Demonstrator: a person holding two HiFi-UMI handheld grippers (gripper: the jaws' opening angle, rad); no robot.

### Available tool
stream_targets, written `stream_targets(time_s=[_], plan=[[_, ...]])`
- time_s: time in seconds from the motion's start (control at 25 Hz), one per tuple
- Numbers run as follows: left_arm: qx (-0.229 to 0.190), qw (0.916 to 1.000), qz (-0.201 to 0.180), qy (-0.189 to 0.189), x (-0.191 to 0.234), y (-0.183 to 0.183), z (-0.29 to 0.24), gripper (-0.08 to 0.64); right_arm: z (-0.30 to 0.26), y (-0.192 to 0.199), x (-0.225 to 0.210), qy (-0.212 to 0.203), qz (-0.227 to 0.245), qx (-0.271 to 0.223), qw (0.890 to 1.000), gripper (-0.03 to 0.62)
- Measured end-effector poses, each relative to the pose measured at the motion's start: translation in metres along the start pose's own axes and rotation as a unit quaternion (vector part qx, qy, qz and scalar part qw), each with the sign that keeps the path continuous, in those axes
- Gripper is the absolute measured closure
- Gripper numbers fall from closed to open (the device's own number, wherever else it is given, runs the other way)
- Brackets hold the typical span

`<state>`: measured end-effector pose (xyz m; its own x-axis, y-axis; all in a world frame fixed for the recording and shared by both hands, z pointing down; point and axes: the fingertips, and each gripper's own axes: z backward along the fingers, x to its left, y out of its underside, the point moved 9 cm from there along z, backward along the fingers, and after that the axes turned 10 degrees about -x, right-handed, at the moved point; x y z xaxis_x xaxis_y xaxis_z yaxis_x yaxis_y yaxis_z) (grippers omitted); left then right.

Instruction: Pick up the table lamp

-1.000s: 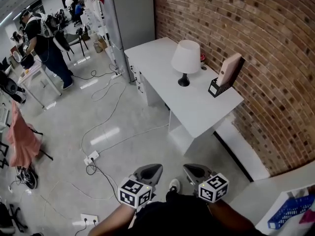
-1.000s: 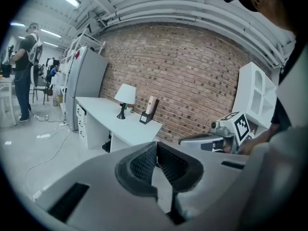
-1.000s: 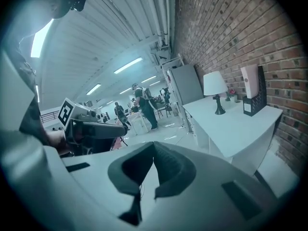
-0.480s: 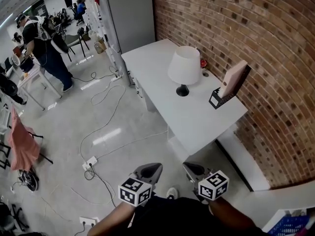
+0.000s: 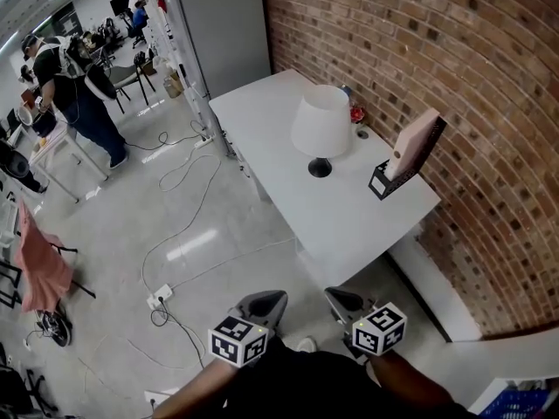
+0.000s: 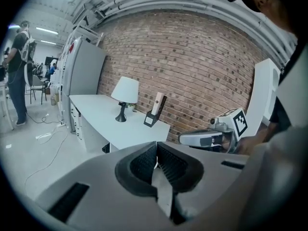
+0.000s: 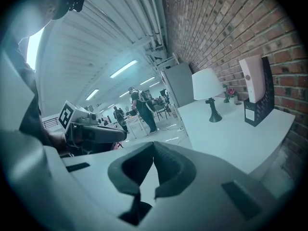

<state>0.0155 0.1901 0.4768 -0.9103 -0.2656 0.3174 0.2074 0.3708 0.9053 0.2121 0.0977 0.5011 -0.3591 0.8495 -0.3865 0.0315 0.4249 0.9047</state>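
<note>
- A person (image 5: 77, 81) stands far off to the left of both grippers, across a grey floor where a white power strip (image 5: 160, 298) lies.
- The left gripper (image 5: 266, 304) is held low and near, with its jaws pressed fully together and nothing between them.
- The right gripper (image 5: 342, 304) is just beside it, with its jaws likewise closed and empty.
- A white table (image 5: 349, 221) stands ahead of both grippers, against a brick wall (image 5: 454, 59).
- The table lamp (image 5: 321, 127), a white shade on a black base, stands upright on the table, well ahead of the grippers and untouched.
- Ahead and right of the right gripper, beyond the lamp, a black holder (image 5: 383, 182) props up a pink slab (image 5: 412, 142).
</note>
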Motion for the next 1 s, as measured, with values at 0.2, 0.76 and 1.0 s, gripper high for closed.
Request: stream_targets(time_s=[0.2, 0.76, 1.0], plan=[[0.003, 1.0000, 0.002, 0.009, 0.019, -0.004, -0.021, 0.555, -0.013, 0.001, -0.018, 0.012, -0.009, 0.008, 1.000, 0.588], [0.010, 0.9975, -0.001, 0.070, 0.136, -0.067, -0.111, 0.555, -0.117, -0.045, -0.082, 0.083, -0.023, -0.004, 0.996, 0.588], [0.011, 0.9945, -0.013, 0.103, 0.203, -0.116, -0.150, 0.555, -0.176, -0.077, -0.101, 0.121, -0.022, -0.017, 0.992, 0.588]])
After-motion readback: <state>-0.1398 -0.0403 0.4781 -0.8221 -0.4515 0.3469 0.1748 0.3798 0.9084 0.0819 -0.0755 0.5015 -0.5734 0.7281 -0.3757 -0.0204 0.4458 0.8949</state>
